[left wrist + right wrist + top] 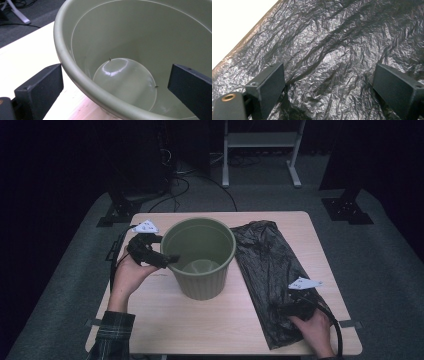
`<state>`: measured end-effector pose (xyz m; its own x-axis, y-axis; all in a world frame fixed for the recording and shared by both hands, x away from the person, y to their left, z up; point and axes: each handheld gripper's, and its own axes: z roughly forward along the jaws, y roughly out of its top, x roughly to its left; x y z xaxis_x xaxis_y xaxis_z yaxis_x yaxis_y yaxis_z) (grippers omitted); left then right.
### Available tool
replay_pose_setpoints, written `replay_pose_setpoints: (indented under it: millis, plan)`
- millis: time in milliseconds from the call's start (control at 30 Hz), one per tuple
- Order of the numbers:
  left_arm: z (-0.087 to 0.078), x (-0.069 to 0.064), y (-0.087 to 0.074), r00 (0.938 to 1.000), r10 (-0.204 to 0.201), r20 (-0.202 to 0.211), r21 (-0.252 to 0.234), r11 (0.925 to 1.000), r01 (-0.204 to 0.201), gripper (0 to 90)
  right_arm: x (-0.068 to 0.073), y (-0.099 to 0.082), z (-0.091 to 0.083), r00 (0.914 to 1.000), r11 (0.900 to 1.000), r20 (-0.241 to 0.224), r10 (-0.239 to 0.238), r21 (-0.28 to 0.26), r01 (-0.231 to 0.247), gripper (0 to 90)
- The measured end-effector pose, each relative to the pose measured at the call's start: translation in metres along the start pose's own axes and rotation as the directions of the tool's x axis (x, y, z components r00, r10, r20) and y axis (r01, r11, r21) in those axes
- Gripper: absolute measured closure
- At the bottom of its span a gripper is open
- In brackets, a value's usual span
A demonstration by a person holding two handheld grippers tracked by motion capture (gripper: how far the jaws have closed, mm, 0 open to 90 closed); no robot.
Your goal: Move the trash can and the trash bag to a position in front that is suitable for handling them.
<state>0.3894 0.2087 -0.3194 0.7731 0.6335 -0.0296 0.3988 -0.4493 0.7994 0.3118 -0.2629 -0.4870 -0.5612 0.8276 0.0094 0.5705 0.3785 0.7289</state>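
Left hand-held gripper (167,258) spread, jaws straddling left rim of green bin (200,265) mid-table, likely to steady it. Right hand-held gripper (289,309) spread over flat black bag (270,265) near right, ready to pinch.

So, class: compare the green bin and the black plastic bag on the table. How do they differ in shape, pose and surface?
The bin stands upright and open-topped; the bag lies flat beside it. The bin is pale green with a smooth, glossy inside; the bag is black and crinkled all over. The left gripper has its jaws open astride the bin's rim; the right gripper hangs open over the bag. Both rest on the wooden table.
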Motion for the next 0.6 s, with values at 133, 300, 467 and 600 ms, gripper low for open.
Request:
replay_pose_setpoints:
  millis: [133, 300, 467, 600]
  plan:
    - [0.002, -0.006, -0.003, 0.9994, -0.013, 0.032, -0.009, 0.9999, 0.013, 0.0, 0.0, 0.0, 0.0, 1.0, 1.0, 0.0, 0.001, 0.0, -0.001, 9.9]
    - [0.002, -0.016, -0.002, 0.9992, 0.008, 0.04, 0.002, 1.0, -0.008, 0.0, 0.0, 0.0, 0.0, 1.0, 1.0, 0.001, 0.0, 0.0, 0.0, 9.9]
    - [0.003, -0.028, -0.003, 0.998, 0.028, 0.057, 0.008, 0.9996, -0.028, 0.0, 0.0, 0.0, 0.0, 1.0, 1.0, 0.0, 0.0, 0.0, 0.0, 9.9]
    - [0.003, -0.037, -0.003, 0.9965, 0.037, 0.075, 0.0, 0.9993, -0.037, 0.0, 0.0, 0.0, 0.0, 1.0, 1.0, 0.001, 0.0, 0.0, 0.0, 9.9]
